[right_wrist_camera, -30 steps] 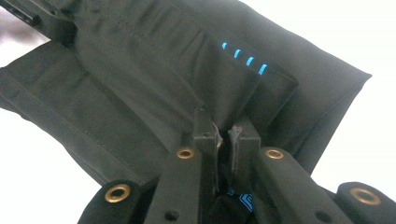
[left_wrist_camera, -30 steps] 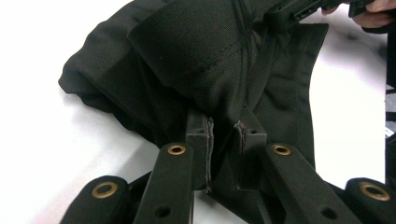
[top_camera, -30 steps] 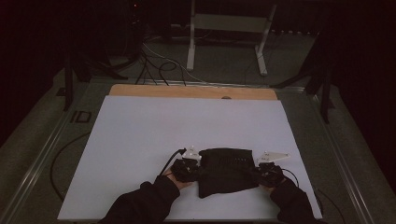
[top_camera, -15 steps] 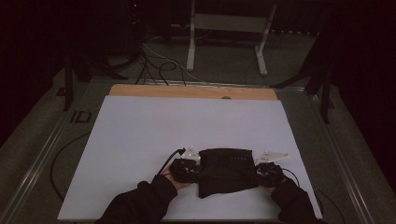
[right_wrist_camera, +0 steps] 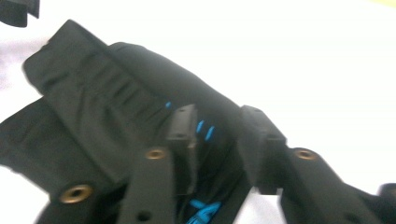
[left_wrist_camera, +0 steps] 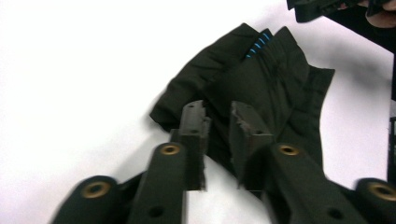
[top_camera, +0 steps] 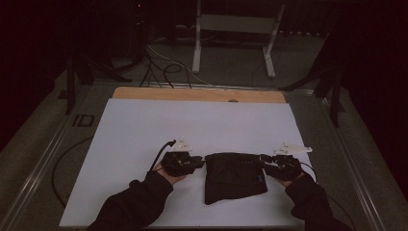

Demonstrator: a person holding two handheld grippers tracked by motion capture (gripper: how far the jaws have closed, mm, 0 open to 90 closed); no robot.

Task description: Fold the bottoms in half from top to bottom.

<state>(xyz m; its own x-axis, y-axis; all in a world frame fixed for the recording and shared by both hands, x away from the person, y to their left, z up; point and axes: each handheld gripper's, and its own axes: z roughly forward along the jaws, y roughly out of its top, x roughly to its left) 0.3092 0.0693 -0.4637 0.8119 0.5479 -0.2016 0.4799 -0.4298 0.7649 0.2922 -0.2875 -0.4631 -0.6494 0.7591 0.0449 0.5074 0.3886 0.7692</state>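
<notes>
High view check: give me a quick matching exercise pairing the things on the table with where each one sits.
Things:
1. black garment
2. left claw
3. right claw
4. white sheet

Places:
A. at the garment's left edge
B. spread over the table, under everything
C. folded, between the two claws
D. at the garment's right edge

Pairs: 1-C, 2-A, 3-D, 4-B
</notes>
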